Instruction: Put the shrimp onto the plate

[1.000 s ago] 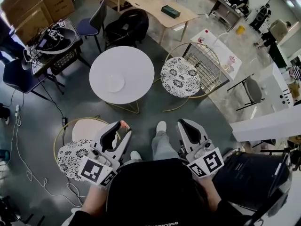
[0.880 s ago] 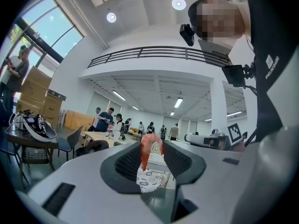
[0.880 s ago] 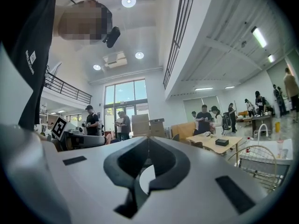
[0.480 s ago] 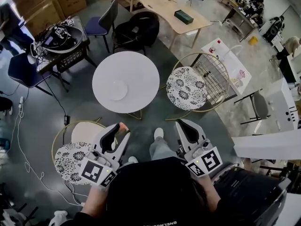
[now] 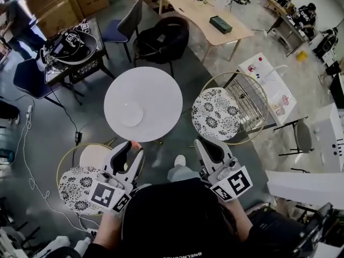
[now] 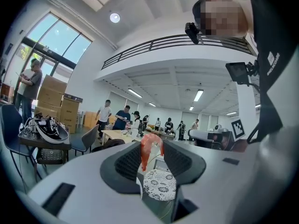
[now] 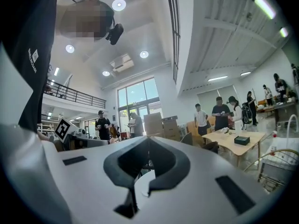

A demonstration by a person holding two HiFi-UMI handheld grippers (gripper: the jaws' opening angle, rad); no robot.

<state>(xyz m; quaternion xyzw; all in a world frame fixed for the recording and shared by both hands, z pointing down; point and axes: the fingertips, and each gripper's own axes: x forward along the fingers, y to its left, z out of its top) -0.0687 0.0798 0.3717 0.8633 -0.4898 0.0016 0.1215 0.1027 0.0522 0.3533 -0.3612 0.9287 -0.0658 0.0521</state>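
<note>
Left gripper (image 6: pixel 152 157): pinching the shrimp (image 6: pixel 149 148) between its pads, the curled orange body standing upright at the tips.
Right gripper (image 7: pixel 147 146): pressed together at the tips, nothing between them.
Shrimp's place: in the head view, at the left gripper's (image 5: pixel 134 147) tip, off the tabletop (image 5: pixel 158 85) and just past its 6 o'clock edge.
Plate (image 5: pixel 131 114): white, on the round white tabletop, toward its 7 o'clock side, at 12 o'clock from the shrimp (image 5: pixel 136 143).
Right gripper's place (image 5: pixel 207 144): at 5 o'clock from the tabletop.
Patterned chair (image 5: pixel 215 113): at 3 o'clock from the tabletop.
</note>
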